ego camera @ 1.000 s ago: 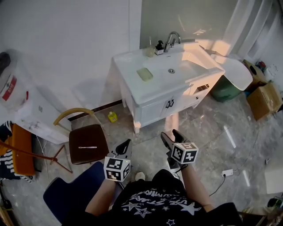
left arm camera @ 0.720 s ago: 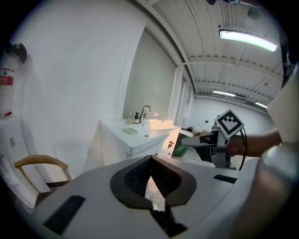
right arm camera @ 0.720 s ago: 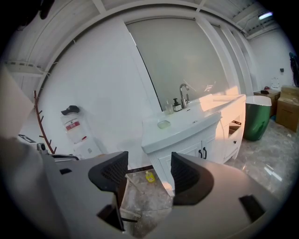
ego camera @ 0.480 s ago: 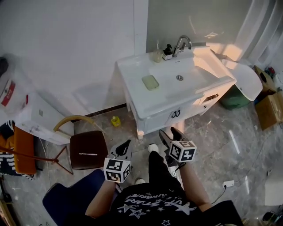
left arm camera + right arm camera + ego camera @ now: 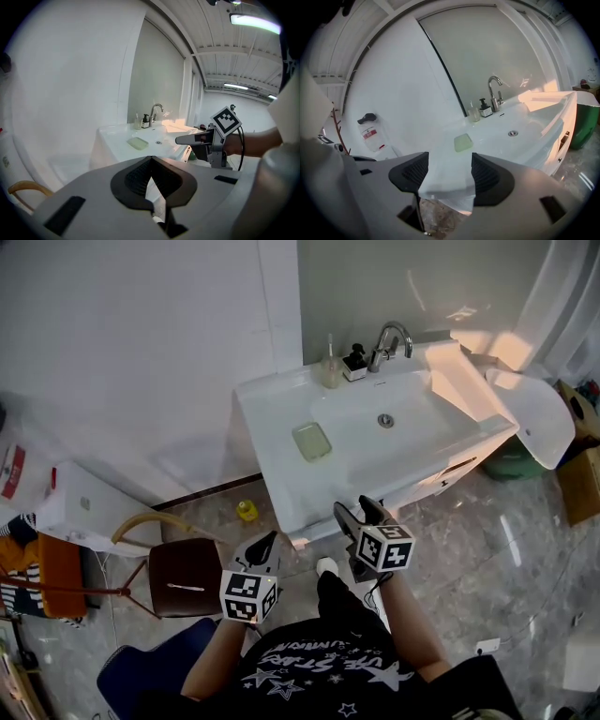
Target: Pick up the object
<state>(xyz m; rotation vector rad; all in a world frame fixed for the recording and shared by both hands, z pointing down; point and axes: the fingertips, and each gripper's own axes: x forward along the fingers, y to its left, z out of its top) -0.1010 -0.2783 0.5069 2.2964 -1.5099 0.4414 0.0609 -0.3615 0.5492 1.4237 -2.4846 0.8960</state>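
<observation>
A pale green soap bar (image 5: 311, 441) lies flat on the left part of the white sink top (image 5: 272, 409); the gripper views also show the soap bar (image 5: 138, 143) (image 5: 463, 142). Both grippers hang in front of the vanity, below its front edge, well short of the soap. My left gripper (image 5: 263, 544) is shut with nothing between its jaws, which meet at the tip in the left gripper view (image 5: 151, 161). My right gripper (image 5: 355, 513) is open and empty; in its own view (image 5: 449, 173) the soap lies straight ahead beyond the gap.
A chrome faucet (image 5: 391, 338), a dark soap dispenser (image 5: 354, 362) and a glass (image 5: 329, 373) stand at the sink's back. A brown chair (image 5: 183, 577) and a small yellow bottle (image 5: 247, 511) are on the floor at left. A green bin (image 5: 516, 463) and a cardboard box (image 5: 583, 486) sit at right.
The person has stepped closer to the sink, so the vanity now sits larger and nearer the grippers. The right gripper has risen to the sink's front edge. Neither gripper's jaws have changed.
</observation>
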